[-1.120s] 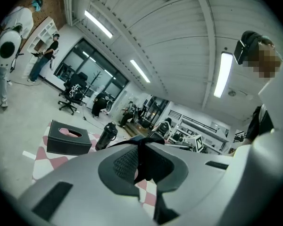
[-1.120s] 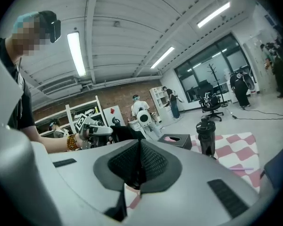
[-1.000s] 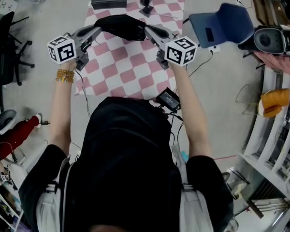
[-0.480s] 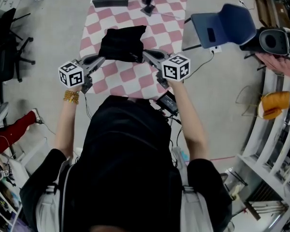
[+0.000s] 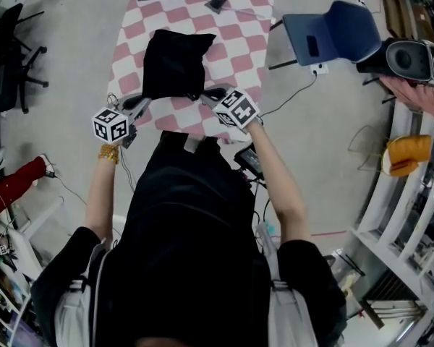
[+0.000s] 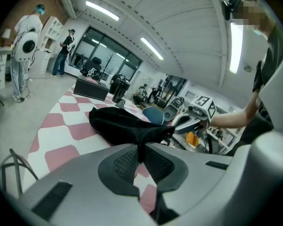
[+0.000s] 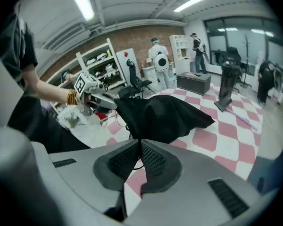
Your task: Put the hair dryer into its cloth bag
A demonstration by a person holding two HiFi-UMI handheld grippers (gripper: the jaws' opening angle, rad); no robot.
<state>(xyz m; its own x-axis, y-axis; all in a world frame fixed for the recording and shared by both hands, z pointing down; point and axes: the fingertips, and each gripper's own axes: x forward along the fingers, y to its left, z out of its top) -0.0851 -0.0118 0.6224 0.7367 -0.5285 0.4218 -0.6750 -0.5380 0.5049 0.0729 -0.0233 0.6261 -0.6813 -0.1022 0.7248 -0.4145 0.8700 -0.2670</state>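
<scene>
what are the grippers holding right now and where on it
Both are shut on the black cloth bag: the left gripper pinches its near edge at the left corner, the right gripper at the right corner.

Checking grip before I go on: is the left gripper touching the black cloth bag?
Touching. The left gripper view shows the left gripper pinching the edge of the black cloth bag between shut jaws.
</scene>
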